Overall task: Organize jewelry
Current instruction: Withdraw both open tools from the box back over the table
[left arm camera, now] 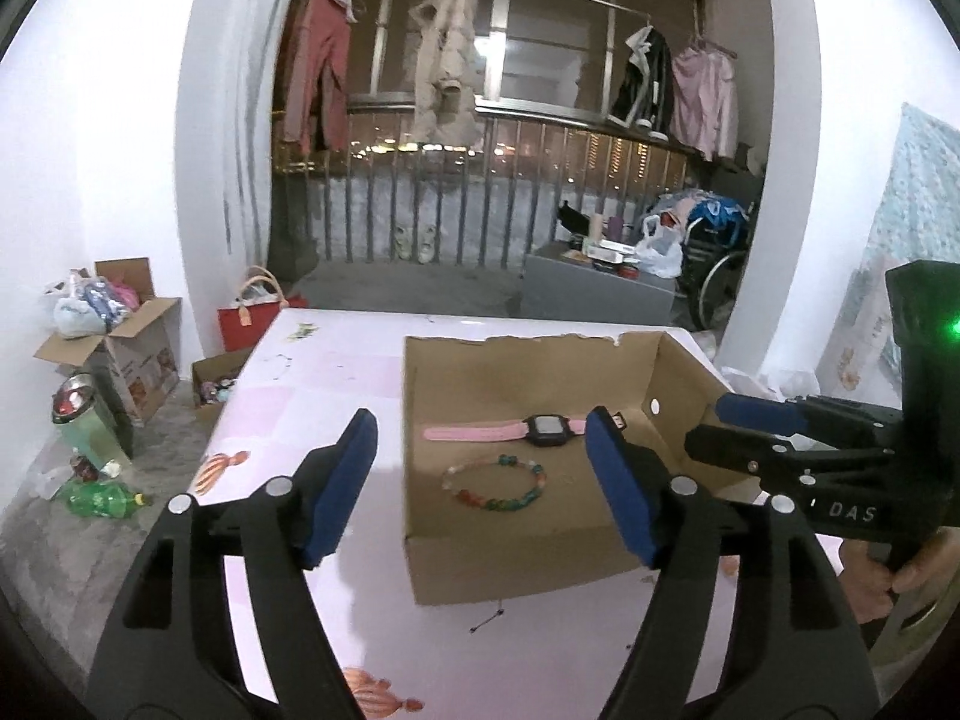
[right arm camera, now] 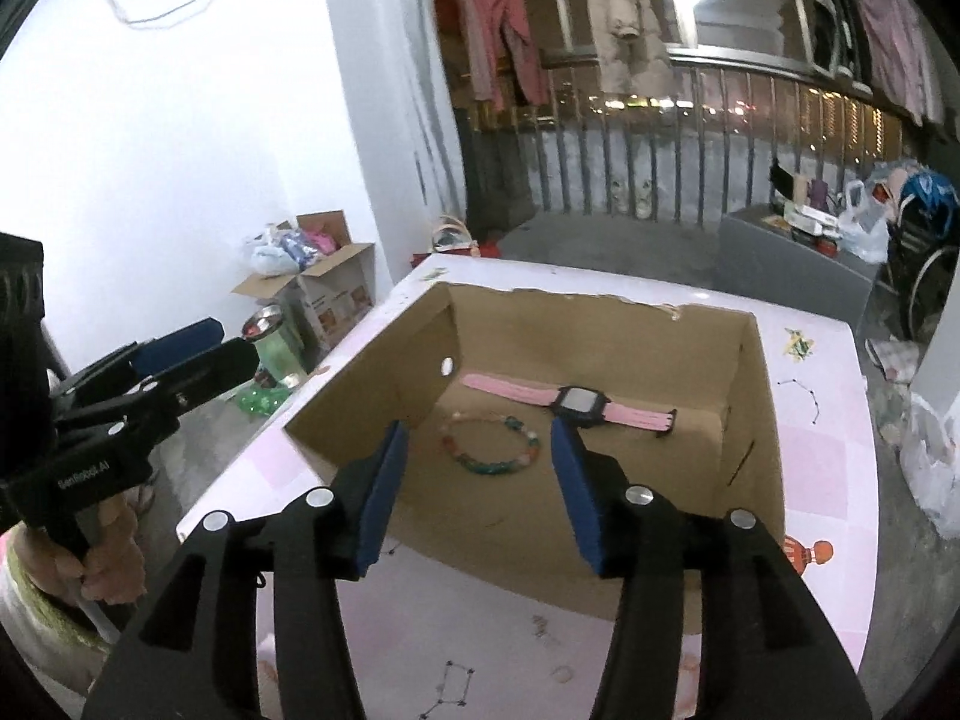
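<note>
An open cardboard box (left arm camera: 528, 564) stands on the pink table (left arm camera: 336, 372). Inside lie a pink-strapped watch (left arm camera: 543, 431) and a coloured bead bracelet (left arm camera: 495, 485). My left gripper (left arm camera: 480, 480) is open and empty, held in front of the box's near left part. The right gripper (left arm camera: 720, 420) reaches in from the right over the box's right wall. In the right wrist view the box (right arm camera: 540, 576), watch (right arm camera: 579, 402) and bracelet (right arm camera: 492, 444) show again. My right gripper (right arm camera: 474, 480) is open and empty above the box's near edge. The left gripper (right arm camera: 234, 342) shows at the left.
The table carries printed stickers (right arm camera: 804, 552) and thin line drawings. On the floor at the left are cardboard boxes (left arm camera: 132, 336), a red bag (left arm camera: 246, 318), a green bottle (left arm camera: 102, 498) and a metal-lidded bin (left arm camera: 84, 420). A balcony railing and hanging clothes lie beyond.
</note>
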Action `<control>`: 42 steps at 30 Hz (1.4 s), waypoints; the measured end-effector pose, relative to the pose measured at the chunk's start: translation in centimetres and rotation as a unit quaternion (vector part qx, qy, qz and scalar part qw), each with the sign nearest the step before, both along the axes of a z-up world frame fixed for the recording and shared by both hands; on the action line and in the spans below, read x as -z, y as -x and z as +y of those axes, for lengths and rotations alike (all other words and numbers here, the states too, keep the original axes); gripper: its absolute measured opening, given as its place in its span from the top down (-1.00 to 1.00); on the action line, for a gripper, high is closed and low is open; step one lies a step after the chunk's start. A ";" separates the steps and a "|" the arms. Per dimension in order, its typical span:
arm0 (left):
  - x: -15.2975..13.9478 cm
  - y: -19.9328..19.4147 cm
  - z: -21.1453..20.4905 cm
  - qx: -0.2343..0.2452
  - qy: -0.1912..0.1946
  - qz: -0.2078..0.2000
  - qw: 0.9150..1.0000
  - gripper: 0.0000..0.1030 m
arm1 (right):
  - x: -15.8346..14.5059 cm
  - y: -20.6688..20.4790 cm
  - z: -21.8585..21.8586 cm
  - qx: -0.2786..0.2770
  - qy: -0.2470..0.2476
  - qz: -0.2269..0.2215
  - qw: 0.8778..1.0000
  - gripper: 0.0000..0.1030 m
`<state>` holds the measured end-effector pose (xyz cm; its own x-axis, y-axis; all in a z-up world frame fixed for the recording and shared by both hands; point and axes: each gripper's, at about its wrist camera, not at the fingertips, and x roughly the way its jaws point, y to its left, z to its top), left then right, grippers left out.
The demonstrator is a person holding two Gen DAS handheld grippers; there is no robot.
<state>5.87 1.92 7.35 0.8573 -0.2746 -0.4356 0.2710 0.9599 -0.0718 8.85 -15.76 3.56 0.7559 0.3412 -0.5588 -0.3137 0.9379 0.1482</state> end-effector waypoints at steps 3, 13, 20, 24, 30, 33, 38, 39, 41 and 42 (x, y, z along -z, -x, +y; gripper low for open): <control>-0.1 1.4 1.0 -0.016 -0.007 0.005 1.000 -0.38 | 0.0 0.8 1.1 -0.023 -0.009 -0.006 1.000 -0.05; 2.1 4.9 5.1 -0.084 -0.006 0.058 0.995 -0.44 | 0.2 3.1 6.0 -0.078 -0.007 -0.015 0.997 -0.09; 2.7 5.8 6.1 -0.095 0.000 0.071 0.993 -0.44 | 0.2 4.7 6.9 -0.078 0.004 -0.030 0.996 -0.17; 3.0 6.2 6.0 -0.093 -0.003 0.074 0.993 -0.44 | 0.5 5.4 6.7 -0.073 0.001 -0.025 0.997 -0.17; 3.2 6.3 5.4 -0.083 0.001 0.080 0.993 -0.44 | 0.4 6.3 6.3 -0.062 0.003 -0.027 0.998 -0.17; 3.2 6.5 5.3 -0.076 0.010 0.077 0.994 -0.44 | 0.6 6.7 5.9 -0.057 0.000 -0.029 0.998 -0.17; 3.6 6.4 4.7 -0.068 0.012 0.085 0.994 -0.44 | 1.1 7.0 5.2 -0.045 -0.003 -0.025 0.999 -0.17; 3.7 6.2 4.6 -0.067 0.014 0.087 0.994 -0.44 | 1.3 7.2 4.9 -0.042 -0.001 -0.023 0.999 -0.17; 3.9 5.6 4.1 -0.062 0.017 0.093 0.994 -0.44 | 1.7 7.5 4.3 -0.032 0.004 -0.020 0.999 -0.17; 4.2 5.3 3.7 -0.058 0.014 0.096 0.994 -0.44 | 1.8 7.5 3.9 -0.029 0.004 -0.018 0.999 -0.17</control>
